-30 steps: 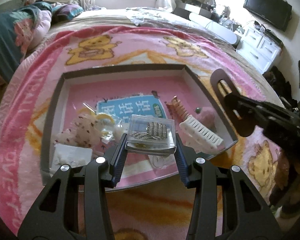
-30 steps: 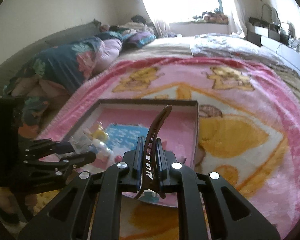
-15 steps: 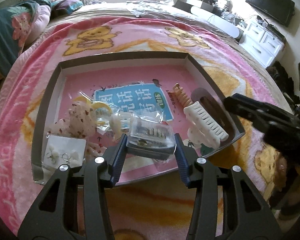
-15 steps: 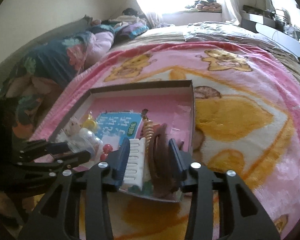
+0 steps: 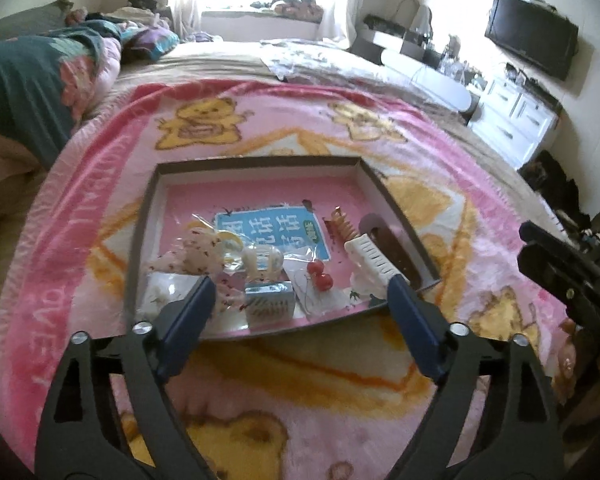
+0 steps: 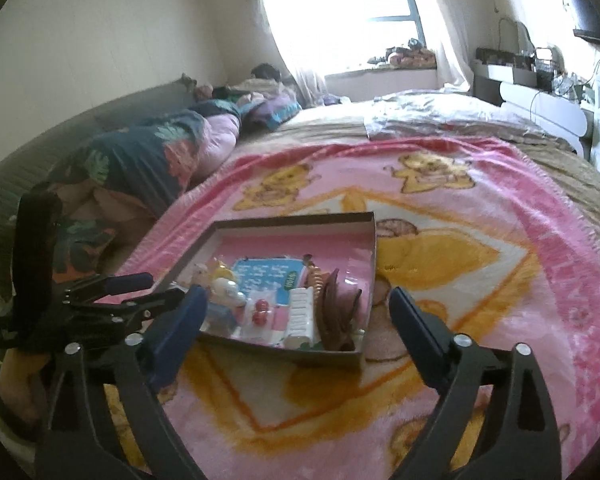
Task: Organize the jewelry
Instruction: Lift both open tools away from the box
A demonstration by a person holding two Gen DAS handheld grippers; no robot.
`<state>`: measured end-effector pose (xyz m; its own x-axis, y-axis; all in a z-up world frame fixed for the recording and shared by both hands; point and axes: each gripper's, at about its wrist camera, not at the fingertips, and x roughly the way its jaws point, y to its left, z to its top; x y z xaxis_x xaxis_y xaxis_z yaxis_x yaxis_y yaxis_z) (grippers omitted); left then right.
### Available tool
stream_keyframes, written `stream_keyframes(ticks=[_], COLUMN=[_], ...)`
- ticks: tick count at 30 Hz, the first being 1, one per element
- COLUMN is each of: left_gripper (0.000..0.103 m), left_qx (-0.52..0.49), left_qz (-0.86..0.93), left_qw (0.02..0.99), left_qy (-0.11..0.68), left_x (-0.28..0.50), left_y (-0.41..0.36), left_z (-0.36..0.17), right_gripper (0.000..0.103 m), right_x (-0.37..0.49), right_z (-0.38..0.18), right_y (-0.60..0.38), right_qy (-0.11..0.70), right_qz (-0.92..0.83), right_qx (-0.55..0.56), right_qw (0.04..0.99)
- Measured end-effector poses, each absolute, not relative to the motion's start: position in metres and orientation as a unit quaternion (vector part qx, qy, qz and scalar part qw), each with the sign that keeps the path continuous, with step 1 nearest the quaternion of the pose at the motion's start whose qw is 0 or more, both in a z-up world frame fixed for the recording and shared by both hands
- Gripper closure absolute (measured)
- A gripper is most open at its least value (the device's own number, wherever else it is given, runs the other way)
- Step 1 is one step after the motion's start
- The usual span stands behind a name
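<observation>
Here both grippers, left (image 5: 298, 294) and right (image 6: 294, 310), gape empty near the tray (image 5: 256, 160); the clear box (image 5: 269, 300), light, stiff and slick, likely suits a grip across its flat sides.

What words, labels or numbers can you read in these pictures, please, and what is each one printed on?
"LOVE": pink blanket, along its left border, partly cut off.
Large white Chinese characters: blue label on the floor of the shallow box; too distorted to read.
Small green mark on that label: too small.
Clear jewelry case: no text.
</observation>
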<state>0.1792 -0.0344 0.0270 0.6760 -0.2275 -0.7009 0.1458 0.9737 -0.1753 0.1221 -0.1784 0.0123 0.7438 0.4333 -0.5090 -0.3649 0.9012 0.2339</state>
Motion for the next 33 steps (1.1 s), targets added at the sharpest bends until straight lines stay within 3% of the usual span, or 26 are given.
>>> stream_keyframes(ticks=[3, 11, 23, 33], left_gripper=[0.009, 0.009, 0.009, 0.009], left_qx=[-0.058, -0.064, -0.071, -0.07], left_qz=[-0.093, -0.074, -0.041, -0.036], left_qw=[0.92, 0.925, 0.911, 0.912], left_qy=[0.375, 0.368, 0.405, 0.402], left_x=[0.163, 0.124, 0.084, 0.071], left_y=[-0.028, -0.017, -0.005, -0.005], left_z=[0.041, 0.05, 0.0, -0.006], right_gripper=[0.006, 0.004, 0.004, 0.004], right_x=[0.106, 0.069, 0.043, 0.036], right_z=[0.021, 0.023, -0.015, -0.025], right_y=[-0.179, -0.168, -0.156, -0.157], right_qy=[0.277, 0.266, 0.303, 0.316], right_qz=[0.218, 0.214, 0.198, 0.197], right_qx=[0.061, 0.042, 0.027, 0.034], right_qw=[0.934, 0.939, 0.932, 0.927])
